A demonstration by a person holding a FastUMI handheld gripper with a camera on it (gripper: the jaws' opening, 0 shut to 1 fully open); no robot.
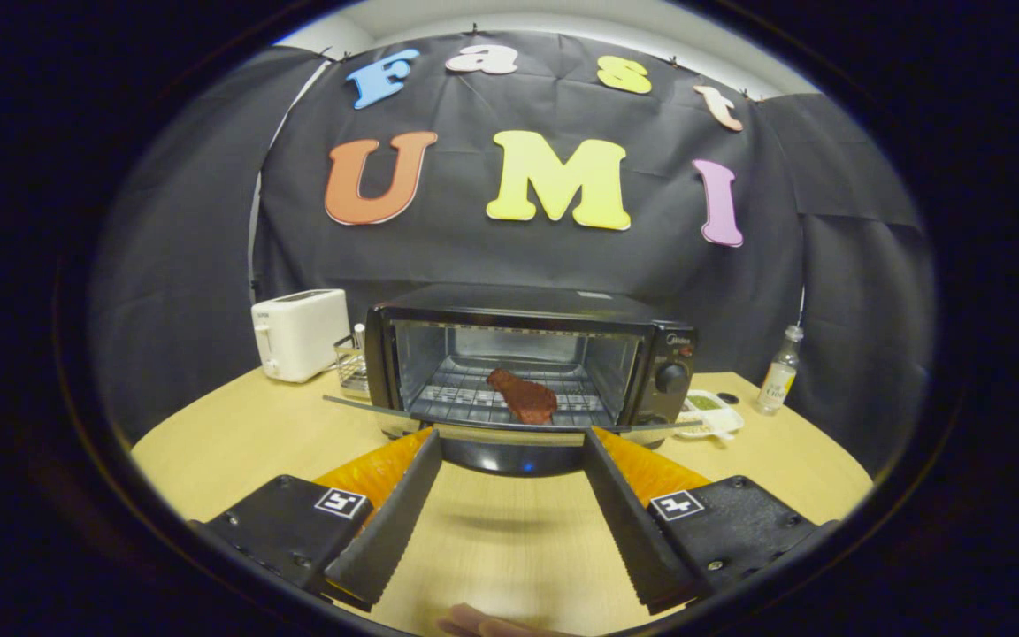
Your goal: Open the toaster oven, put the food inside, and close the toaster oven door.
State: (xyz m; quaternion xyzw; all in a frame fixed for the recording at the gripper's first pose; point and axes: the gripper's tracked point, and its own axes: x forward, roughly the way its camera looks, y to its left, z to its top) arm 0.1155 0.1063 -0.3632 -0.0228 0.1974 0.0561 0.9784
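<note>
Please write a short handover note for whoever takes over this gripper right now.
Gripper: open, holding nothing, its fingertips at the front edge of the lowered toaster oven door.
Food: lying on the rack inside the toaster oven.
Done: door opened, food placed inside.
Left: lift the door and shut it.

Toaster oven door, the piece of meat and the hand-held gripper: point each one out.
toaster oven door (pixel 509 432): gripper view, on its folded-down front edge, just ahead of the fingertips.
piece of meat (pixel 523 396): gripper view, on its middle, on the oven rack.
hand-held gripper (pixel 511 440): gripper view, midway between its open fingertips.
</note>
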